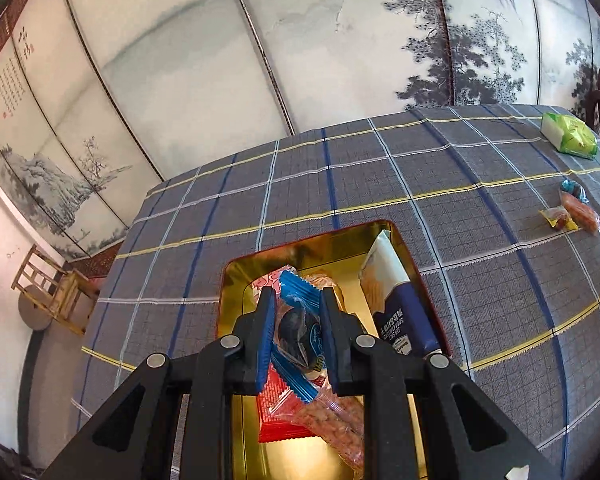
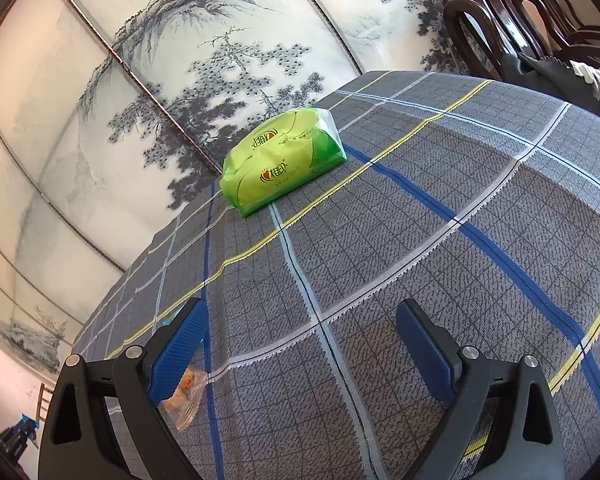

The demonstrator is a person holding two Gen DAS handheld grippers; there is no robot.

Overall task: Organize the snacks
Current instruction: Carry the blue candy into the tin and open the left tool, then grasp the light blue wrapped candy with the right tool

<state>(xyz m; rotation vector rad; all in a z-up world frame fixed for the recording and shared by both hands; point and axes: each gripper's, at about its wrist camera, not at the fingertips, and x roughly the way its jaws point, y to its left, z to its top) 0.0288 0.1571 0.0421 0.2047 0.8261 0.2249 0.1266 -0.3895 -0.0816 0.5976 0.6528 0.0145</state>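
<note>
My left gripper [image 1: 298,300] is shut on a blue-wrapped cookie snack [image 1: 298,328] and holds it over a gold tin [image 1: 236,280] with a red rim. In the tin lie a red packet [image 1: 276,412], a clear pack of pinkish snacks [image 1: 340,428] and a white and navy bag [image 1: 396,304] leaning on the right wall. My right gripper [image 2: 300,320] is open and empty above the checked tablecloth [image 2: 420,200]. A small clear snack pack with orange pieces [image 2: 186,396] lies just beside its left finger. Several small snacks [image 1: 576,208] lie on the cloth at the far right of the left wrist view.
A green tissue pack [image 2: 284,156] lies near the table's far edge; it also shows in the left wrist view [image 1: 570,134]. Dark wooden chairs [image 2: 520,20] stand at the table's far right. A painted folding screen [image 1: 220,60] stands behind the table. A small wooden chair [image 1: 54,292] stands by the wall at left.
</note>
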